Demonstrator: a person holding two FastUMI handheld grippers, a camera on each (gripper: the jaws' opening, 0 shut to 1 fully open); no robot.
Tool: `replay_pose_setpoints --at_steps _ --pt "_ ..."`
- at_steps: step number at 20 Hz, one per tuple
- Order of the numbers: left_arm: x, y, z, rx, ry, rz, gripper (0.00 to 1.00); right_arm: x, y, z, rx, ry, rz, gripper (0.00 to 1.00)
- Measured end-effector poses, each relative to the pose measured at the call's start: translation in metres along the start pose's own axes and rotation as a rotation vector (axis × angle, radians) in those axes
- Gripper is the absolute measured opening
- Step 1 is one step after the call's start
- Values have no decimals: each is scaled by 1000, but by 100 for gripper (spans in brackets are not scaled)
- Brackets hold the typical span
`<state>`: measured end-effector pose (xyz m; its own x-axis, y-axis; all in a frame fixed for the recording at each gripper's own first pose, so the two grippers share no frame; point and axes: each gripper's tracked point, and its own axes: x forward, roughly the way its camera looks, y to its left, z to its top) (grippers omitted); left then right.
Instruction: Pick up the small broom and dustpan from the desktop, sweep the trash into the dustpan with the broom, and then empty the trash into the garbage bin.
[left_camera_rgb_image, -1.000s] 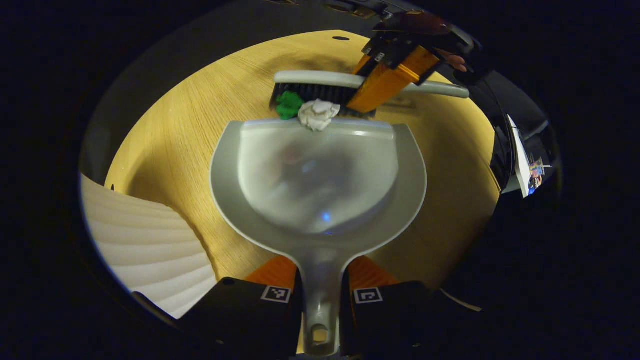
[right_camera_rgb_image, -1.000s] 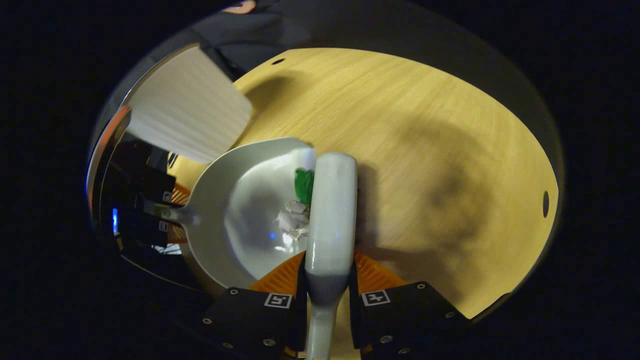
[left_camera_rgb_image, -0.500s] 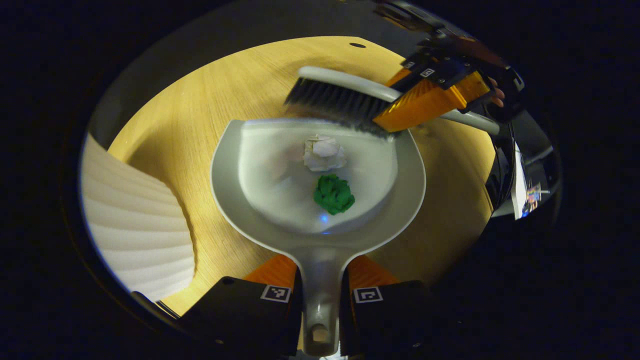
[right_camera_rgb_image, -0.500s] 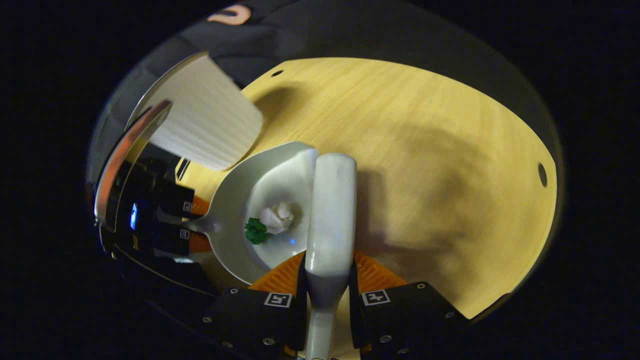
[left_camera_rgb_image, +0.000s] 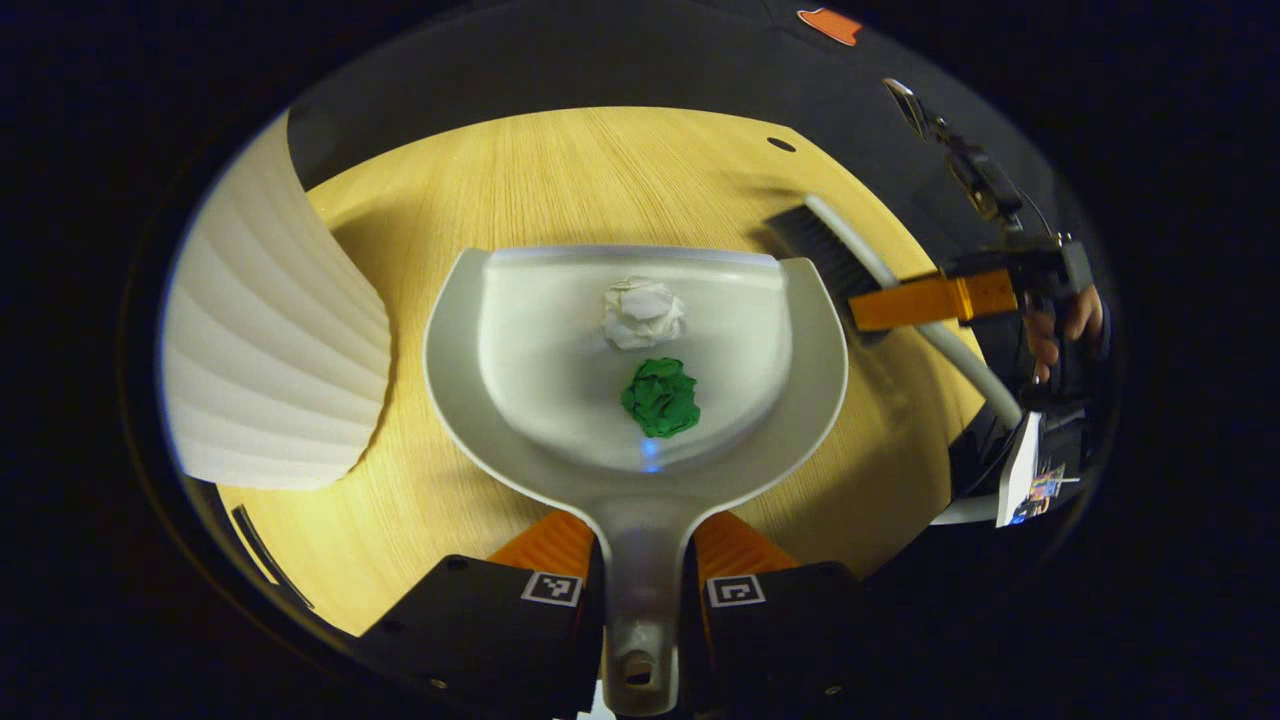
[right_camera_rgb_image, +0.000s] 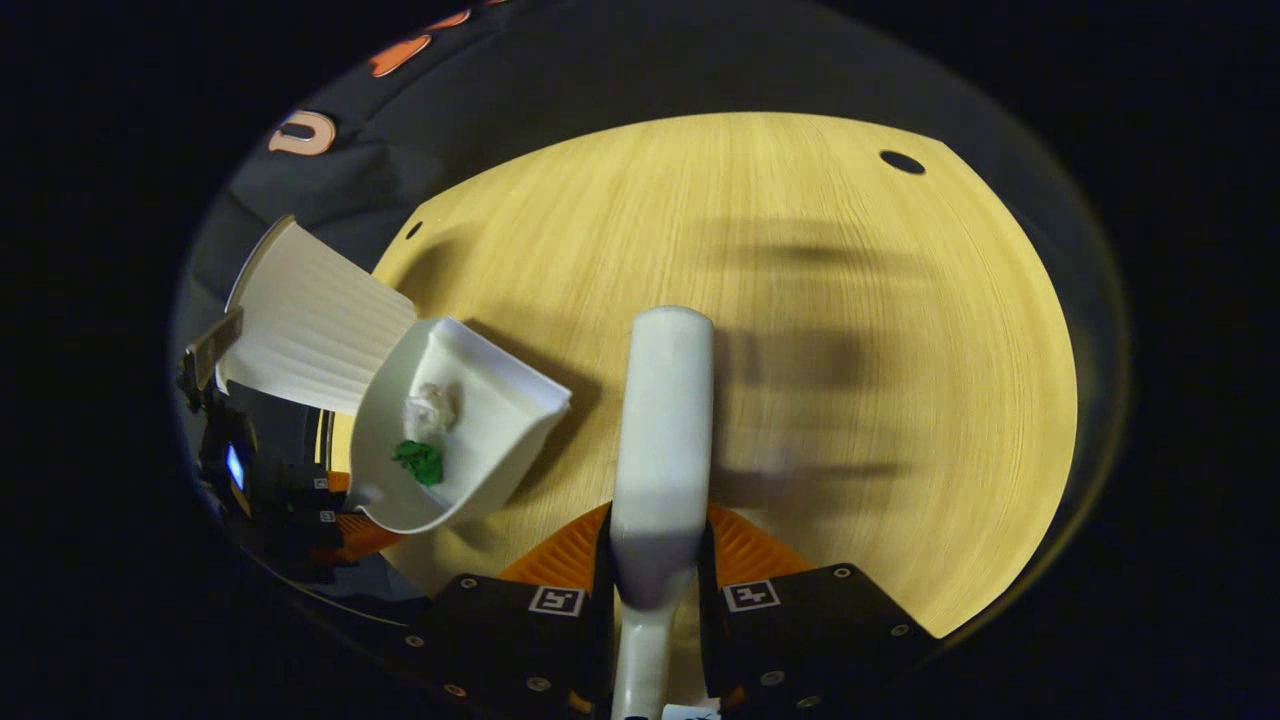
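Observation:
My left gripper (left_camera_rgb_image: 640, 580) is shut on the handle of a pale grey dustpan (left_camera_rgb_image: 540, 400), held over the wooden desktop (left_camera_rgb_image: 560, 180). Inside the pan lie a white paper ball (left_camera_rgb_image: 643, 313) and a green paper ball (left_camera_rgb_image: 660, 397). In the right gripper view, the right gripper (right_camera_rgb_image: 655, 590) is shut on the handle of the small broom (right_camera_rgb_image: 662, 420), which points forward over the table. That view shows the dustpan (right_camera_rgb_image: 480, 440) at the left, lifted and tilted, with both balls in it. The left gripper view shows the broom (left_camera_rgb_image: 850, 265) off to the right of the pan.
A white ribbed garbage bin (left_camera_rgb_image: 265, 350) stands at the left of the dustpan; in the right gripper view the bin (right_camera_rgb_image: 310, 320) is just behind the pan. A hand (left_camera_rgb_image: 1060, 325) holds the right gripper at the table's right edge. Small holes (right_camera_rgb_image: 902, 161) mark the desktop.
The broom pushed both paper balls into the dustpan, then drew away to the right. The dustpan has risen off the table and come closer to the bin.

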<state>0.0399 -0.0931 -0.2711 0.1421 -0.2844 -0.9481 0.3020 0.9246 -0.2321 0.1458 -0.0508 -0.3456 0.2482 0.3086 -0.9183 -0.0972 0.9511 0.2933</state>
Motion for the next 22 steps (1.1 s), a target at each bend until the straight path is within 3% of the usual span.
replay_pose_setpoints --at_steps 2,3,5,6,9,13,16,18,22 --pt "-21 -1 3 -6 -17 12 31 16 -5 -20 46 21 -45 36" --pt "-33 -1 7 -11 -30 24 31 22 -5 -29 71 25 -58 26" --pt "-57 -2 14 -19 -54 44 31 32 -5 -38 89 25 -105 46" --pt "-72 -4 17 -30 -69 47 31 29 1 -41 80 26 -123 36" --pt "-117 -11 28 -29 -93 38 31 27 10 -39 37 7 -133 40" --pt "-186 -9 57 16 -135 72 30 26 10 -44 19 4 -135 53" --pt "-246 0 78 -50 -190 66 31 25 11 -43 17 6 -123 68" --pt "-283 28 85 -80 -245 99 31 24 10 -42 13 1 -122 76" --pt "-322 139 60 -139 -198 315 30 25 14 -37 2 -29 -109 91"
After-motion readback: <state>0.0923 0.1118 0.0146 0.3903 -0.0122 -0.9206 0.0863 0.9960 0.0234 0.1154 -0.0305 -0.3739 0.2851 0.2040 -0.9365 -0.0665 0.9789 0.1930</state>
